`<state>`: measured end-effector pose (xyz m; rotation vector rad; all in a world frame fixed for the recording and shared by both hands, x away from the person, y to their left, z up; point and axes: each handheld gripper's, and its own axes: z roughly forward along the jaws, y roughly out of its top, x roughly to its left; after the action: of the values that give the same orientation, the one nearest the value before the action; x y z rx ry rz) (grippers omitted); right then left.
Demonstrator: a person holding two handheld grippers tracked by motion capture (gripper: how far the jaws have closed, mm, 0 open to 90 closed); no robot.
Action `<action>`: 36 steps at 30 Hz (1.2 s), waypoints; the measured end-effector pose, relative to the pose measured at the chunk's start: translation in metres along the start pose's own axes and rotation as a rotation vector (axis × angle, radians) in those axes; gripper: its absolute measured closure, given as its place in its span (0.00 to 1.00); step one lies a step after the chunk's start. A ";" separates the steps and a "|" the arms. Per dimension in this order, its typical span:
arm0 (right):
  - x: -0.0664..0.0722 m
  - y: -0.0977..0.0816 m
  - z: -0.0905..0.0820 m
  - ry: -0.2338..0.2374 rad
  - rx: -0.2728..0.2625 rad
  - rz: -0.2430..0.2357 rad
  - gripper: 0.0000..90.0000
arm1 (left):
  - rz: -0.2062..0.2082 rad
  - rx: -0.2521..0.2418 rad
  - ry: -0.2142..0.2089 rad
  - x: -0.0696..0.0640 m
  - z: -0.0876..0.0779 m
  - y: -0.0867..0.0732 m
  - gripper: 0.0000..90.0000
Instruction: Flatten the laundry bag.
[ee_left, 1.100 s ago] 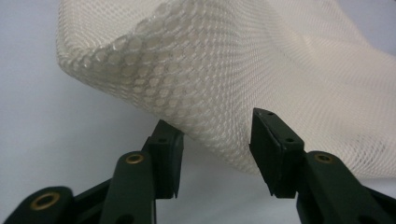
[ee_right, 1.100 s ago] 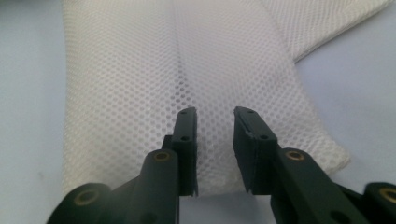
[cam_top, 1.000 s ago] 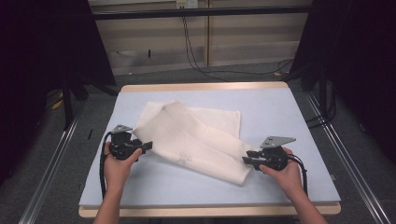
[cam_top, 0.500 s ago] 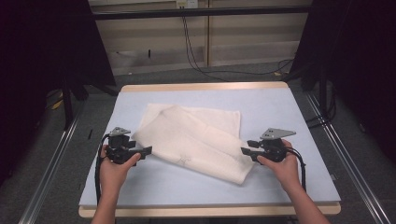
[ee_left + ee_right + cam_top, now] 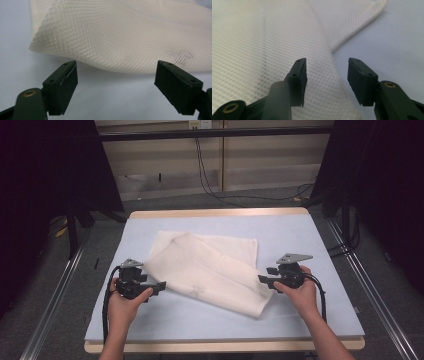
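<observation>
A cream mesh cloth [image 5: 210, 267] lies folded and slanted across the middle of the pale blue table top [image 5: 320, 250]. My left gripper [image 5: 159, 287] rests at the cloth's lower left edge. Its jaws have just been opening. In the left gripper view the cloth [image 5: 117, 35] lies just beyond the left gripper [image 5: 116, 64], with nothing between its pads. My right gripper [image 5: 262, 280] sits at the cloth's right corner and has also just been opening. In the right gripper view the cloth [image 5: 257, 45] runs under the right gripper [image 5: 327, 60], and the pads do not press on it.
A wooden rim [image 5: 220, 213] borders the table's far side. Metal rails [image 5: 367, 280] run along both sides on the floor, and cables [image 5: 210, 175] hang behind the table. Bare table top lies right of the cloth and along the near edge.
Both grippers have opened and let go of the cloth's edges. The cloth's right corner has dropped flat. The right hand has shifted slightly toward the far side.
</observation>
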<state>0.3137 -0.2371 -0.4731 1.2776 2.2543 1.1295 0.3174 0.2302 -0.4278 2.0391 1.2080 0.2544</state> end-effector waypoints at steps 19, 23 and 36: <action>0.014 0.006 -0.006 0.065 -0.008 -0.047 0.99 | 0.111 -0.008 -0.094 -0.033 0.016 0.007 0.20; 0.020 0.007 -0.007 0.107 -0.031 -0.040 1.00 | 0.130 -0.016 -0.109 -0.039 0.019 0.009 0.20; 0.021 0.004 0.000 0.040 -0.033 -0.089 0.67 | 0.168 0.011 -0.154 -0.049 0.040 0.012 0.21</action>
<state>0.3045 -0.2187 -0.4672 1.1394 2.2866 1.1647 0.3192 0.1667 -0.4385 2.1310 0.9487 0.1674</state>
